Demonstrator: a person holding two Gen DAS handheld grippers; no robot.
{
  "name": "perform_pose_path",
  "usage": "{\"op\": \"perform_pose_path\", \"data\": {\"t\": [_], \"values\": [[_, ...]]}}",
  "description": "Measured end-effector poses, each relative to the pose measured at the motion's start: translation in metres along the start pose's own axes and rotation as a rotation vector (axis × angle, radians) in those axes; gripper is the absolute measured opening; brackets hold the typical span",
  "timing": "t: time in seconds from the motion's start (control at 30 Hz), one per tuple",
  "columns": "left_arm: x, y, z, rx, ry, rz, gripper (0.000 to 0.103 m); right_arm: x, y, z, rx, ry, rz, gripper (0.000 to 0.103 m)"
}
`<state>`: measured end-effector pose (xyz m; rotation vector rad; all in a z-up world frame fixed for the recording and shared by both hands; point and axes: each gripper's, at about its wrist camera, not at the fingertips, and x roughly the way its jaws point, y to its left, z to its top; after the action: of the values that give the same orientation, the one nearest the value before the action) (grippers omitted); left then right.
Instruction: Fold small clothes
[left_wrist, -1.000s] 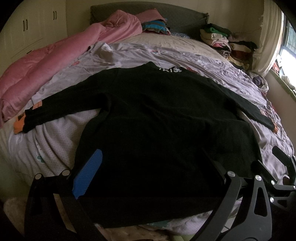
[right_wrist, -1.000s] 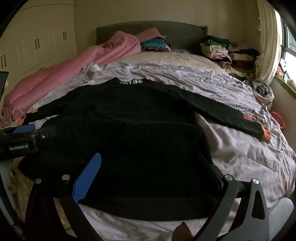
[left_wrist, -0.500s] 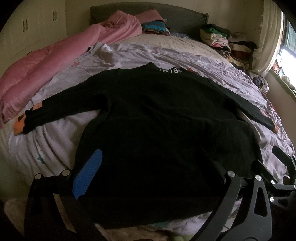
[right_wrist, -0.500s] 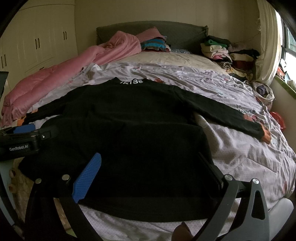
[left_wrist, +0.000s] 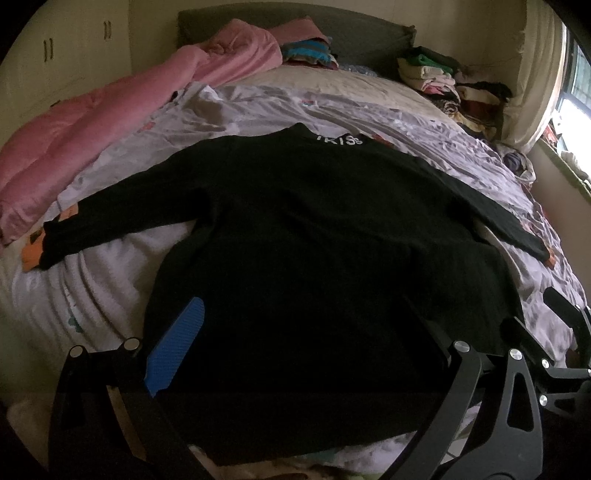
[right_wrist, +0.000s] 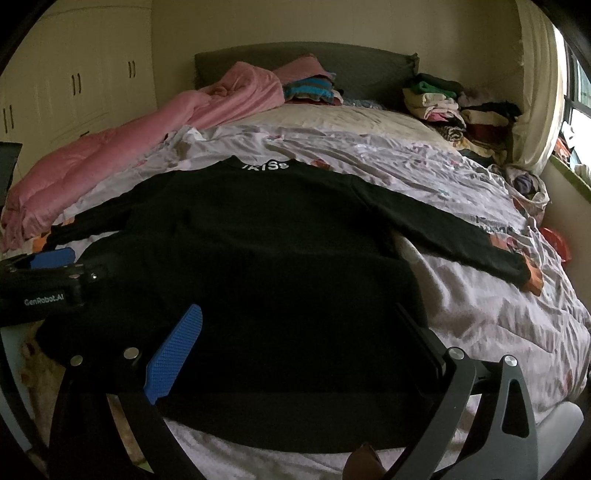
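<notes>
Two claws hang spread and empty over the near hem of a black sweater (left_wrist: 314, 266) that lies flat on the bed (left_wrist: 110, 280), collar at the far end and both sleeves stretched sideways. The left claw (left_wrist: 303, 332) sits above the hem's left part, its blue pad (left_wrist: 173, 350) near the sweater's left edge; the left sleeve (left_wrist: 122, 210) runs out well beyond that pad, ending in an orange cuff. The right claw (right_wrist: 299, 325) hovers over the hem's right part, with the right sleeve (right_wrist: 454, 232) reaching away past its far finger.

Nothing is folded yet, so the step in hand looks like picking the first grip. Each claw would do well to go to its own sleeve near the cuff, pinch only the sleeve cloth and not the sheet under it, then carry it inward across the chest. Knit like this sags and drags, so lifting clear before moving should keep the body from wrinkling.
</notes>
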<state>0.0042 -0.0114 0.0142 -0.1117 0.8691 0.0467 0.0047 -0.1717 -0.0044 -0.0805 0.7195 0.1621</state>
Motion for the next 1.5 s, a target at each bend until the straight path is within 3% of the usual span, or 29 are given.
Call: {"op": "perform_pose_path", "data": {"t": [0.8, 1.5], "values": [[0.034, 0.007, 0.045, -0.044, 0.009, -0.002, 0.095, 0.031, -0.018, 0.050, 0.049, -0.029, -0.004, 0.099], [0.057, -0.025, 0.095, -0.005, -0.007, -0.013, 0.095, 0.045, -0.069, 0.090, 0.170, -0.075, -0.056, 0.099]]}}
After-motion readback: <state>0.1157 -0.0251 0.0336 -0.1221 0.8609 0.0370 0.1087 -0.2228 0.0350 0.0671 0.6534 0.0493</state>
